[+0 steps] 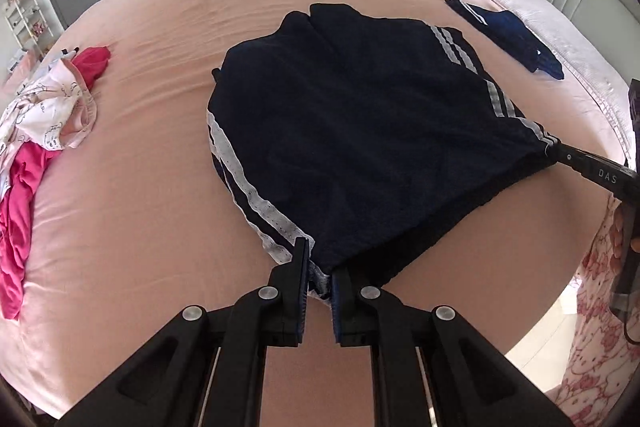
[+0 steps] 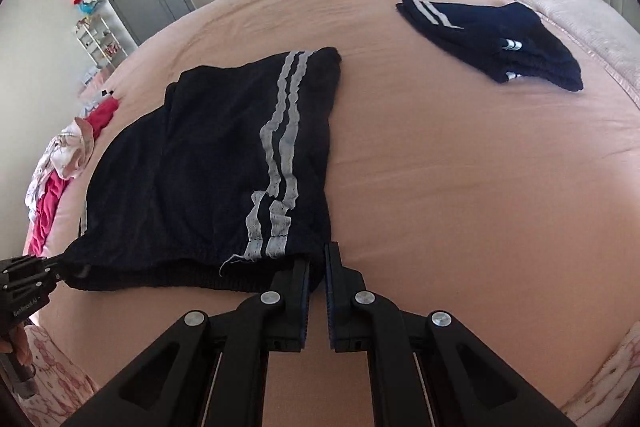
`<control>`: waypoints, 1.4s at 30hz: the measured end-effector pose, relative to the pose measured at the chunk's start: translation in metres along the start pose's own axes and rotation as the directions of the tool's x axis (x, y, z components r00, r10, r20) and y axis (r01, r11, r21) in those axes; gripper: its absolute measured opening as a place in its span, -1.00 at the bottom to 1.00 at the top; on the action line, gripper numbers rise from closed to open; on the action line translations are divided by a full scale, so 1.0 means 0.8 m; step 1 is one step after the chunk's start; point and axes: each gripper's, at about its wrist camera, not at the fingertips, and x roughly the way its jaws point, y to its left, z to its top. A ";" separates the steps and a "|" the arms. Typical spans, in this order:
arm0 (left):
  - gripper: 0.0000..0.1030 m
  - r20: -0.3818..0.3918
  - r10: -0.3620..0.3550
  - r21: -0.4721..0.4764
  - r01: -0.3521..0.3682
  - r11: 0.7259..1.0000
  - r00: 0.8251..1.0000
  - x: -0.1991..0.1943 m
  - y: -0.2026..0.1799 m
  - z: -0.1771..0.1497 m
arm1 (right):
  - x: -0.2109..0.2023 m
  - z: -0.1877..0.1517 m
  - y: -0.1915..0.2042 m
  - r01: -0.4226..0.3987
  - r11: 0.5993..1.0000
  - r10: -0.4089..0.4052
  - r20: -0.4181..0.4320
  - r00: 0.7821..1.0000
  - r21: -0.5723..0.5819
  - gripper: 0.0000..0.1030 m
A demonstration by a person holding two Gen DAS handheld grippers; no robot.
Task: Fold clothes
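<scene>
We have the dark navy shorts [image 1: 360, 131] lying mostly flat in the middle of the pink bed sheet [image 1: 160, 27], white side stripes [image 2: 280, 147] on both edges, and we hold it at the near waistband w/ both tongs. The left gripper [image 1: 319, 275] is clenched on the near left corner, where the white mesh stripe ends; some fabric is bunched between its fingers. The right gripper [image 2: 318, 267] is clenched on the other waistband corner, just beside the double stripe. The waistband between the 2 grips sags a bit, so the cloth is not fully tight. Already folded navy shorts [image 2: 492, 39] sit well apart, near the headboard side, and a pile of pink and red clothes [image 1: 36, 131] waits at the left edge of the bed. Risks, as we judge: the right grip looks thin, only the edge of the hem, so it may slip out if we lift fast. If the 2 hands go up unevenly, the fold line will be skewed and the stripes will not match. Also the far legs look slightly overlapped, so a wrinkle can stay inside the fold. Pulling too much toward us may drag the whole garment off the bed edge.
</scene>
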 end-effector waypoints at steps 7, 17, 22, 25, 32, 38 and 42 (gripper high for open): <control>-0.80 0.046 0.032 0.078 -0.035 0.996 0.998 -0.008 -0.017 -0.014 | -0.027 -0.035 0.007 0.056 0.996 -0.054 0.032 0.998 -0.071 -0.91; -0.78 -0.025 0.053 0.126 -0.049 0.991 0.998 0.004 -0.022 -0.032 | -0.055 -0.045 0.032 0.181 0.949 -0.171 0.061 0.983 -0.259 -0.23; -0.69 -0.053 -0.049 0.068 0.052 0.996 0.997 -0.029 -0.004 -0.035 | -0.070 -0.033 0.003 0.027 0.977 -0.037 -0.045 0.998 -0.209 0.19; -0.11 0.018 -0.151 -0.085 0.152 0.985 0.988 -0.061 0.030 -0.035 | -0.070 -0.020 -0.052 -0.065 0.997 0.067 -0.064 0.996 0.033 0.19; 0.22 -0.007 -0.243 -0.398 0.220 0.891 0.970 -0.020 0.078 -0.032 | 0.001 0.006 -0.080 -0.191 0.951 0.234 -0.162 0.959 0.244 0.13; -0.26 -0.034 -0.273 -0.492 0.221 0.842 0.961 0.016 0.066 -0.029 | 0.007 0.007 -0.045 -0.174 0.976 0.199 -0.213 0.957 0.130 -0.27; -0.73 -0.054 -0.180 -0.443 0.138 0.886 0.982 0.020 0.039 -0.030 | 0.018 -0.002 -0.028 -0.213 0.972 0.232 -0.249 0.940 0.101 -0.85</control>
